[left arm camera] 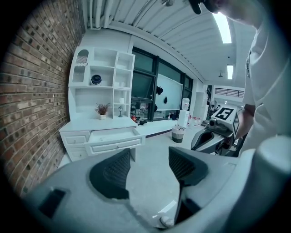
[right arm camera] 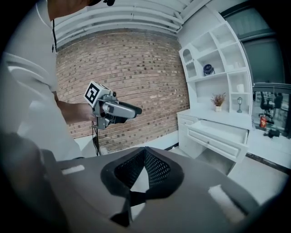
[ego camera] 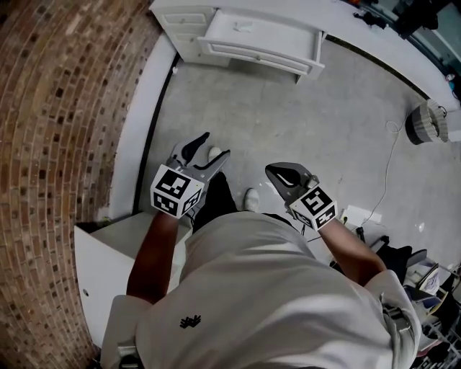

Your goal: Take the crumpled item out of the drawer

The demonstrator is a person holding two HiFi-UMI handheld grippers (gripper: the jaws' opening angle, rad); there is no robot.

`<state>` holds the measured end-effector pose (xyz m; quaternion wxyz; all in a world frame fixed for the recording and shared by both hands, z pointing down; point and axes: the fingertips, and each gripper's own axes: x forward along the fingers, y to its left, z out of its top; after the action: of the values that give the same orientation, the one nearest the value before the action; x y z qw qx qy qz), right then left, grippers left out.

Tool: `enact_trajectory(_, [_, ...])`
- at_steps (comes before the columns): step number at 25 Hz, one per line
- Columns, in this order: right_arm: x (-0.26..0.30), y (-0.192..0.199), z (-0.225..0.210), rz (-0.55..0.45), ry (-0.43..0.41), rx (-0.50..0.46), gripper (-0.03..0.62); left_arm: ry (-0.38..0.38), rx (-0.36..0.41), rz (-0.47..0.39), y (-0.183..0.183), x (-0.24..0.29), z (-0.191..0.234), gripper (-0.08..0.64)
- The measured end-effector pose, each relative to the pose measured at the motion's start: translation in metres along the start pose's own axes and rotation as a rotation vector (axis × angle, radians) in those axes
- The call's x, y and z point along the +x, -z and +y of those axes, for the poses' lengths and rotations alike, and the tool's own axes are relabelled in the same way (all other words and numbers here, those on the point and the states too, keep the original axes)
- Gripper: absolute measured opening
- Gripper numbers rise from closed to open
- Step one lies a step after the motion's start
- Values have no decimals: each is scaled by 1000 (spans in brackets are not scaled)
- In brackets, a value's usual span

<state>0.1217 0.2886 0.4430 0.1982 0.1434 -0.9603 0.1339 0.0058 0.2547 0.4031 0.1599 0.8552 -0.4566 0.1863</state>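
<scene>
At the frame's top, the open drawer [ego camera: 263,43] holds the item [ego camera: 243,27]; left gripper [left arm camera: 150,157] jaws gape empty, right gripper [right arm camera: 145,152] jaws meet empty, and could shove it deeper.

Tiny pale speck [ego camera: 241,27] inside the drawer [ego camera: 259,59] was too small to identify, and the dresser [ego camera: 184,21] behind it got cropped.

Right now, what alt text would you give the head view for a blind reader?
A person in a white shirt, seen from above, holds a tool in each hand: left tool open, right tool shut. Ahead, a crumpled item lies in an open drawer.
</scene>
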Motion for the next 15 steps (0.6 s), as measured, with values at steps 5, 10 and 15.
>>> enact_trajectory(5, [18,-9,-46,3,73,38,14,49,14,0,-15,42,44,266])
enact_trajectory(10, [44,-34,-96,5,153,71,14,102,33,7,-35,83,101,265])
enact_trajectory(15, [90,-72,-143,6,207,94,13,155,71,12,-64,122,165,264])
